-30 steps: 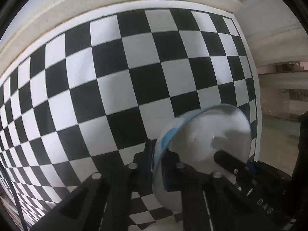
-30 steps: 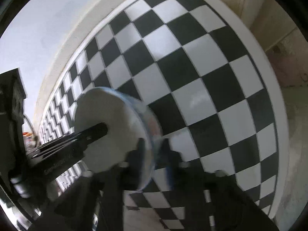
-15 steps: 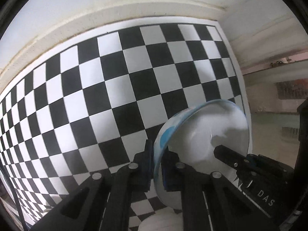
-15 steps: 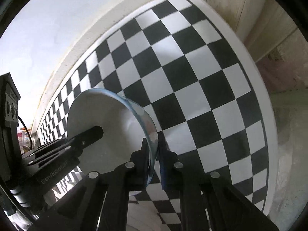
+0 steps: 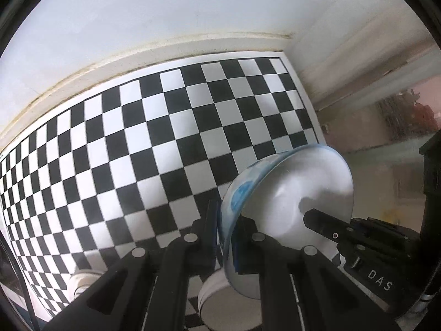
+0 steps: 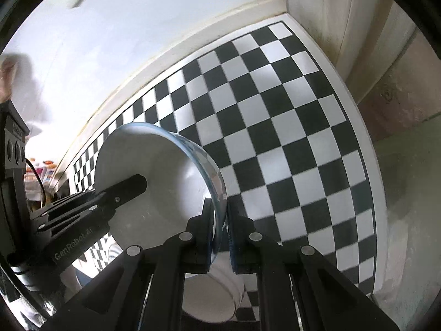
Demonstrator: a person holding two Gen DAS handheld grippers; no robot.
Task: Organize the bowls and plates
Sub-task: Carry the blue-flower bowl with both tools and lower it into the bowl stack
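Note:
A white bowl with a blue-patterned rim hangs tilted above the checkered tabletop, held from both sides. My left gripper is shut on its near rim. In the left wrist view the right gripper's finger reaches into the bowl from the right. In the right wrist view the same bowl stands on edge, with my right gripper shut on its rim. The left gripper's finger lies against the bowl's inside from the left.
Under the lifted bowl stands a white bowl on the table, also visible from the left wrist. Another white dish sits at lower left. A white wall borders the checkered tabletop at the back; its edge drops to the floor on the right.
Both grippers have risen with the bowl held between them, so the tabletop looks farther away. White dishes below have come into view at the bottom of both views.

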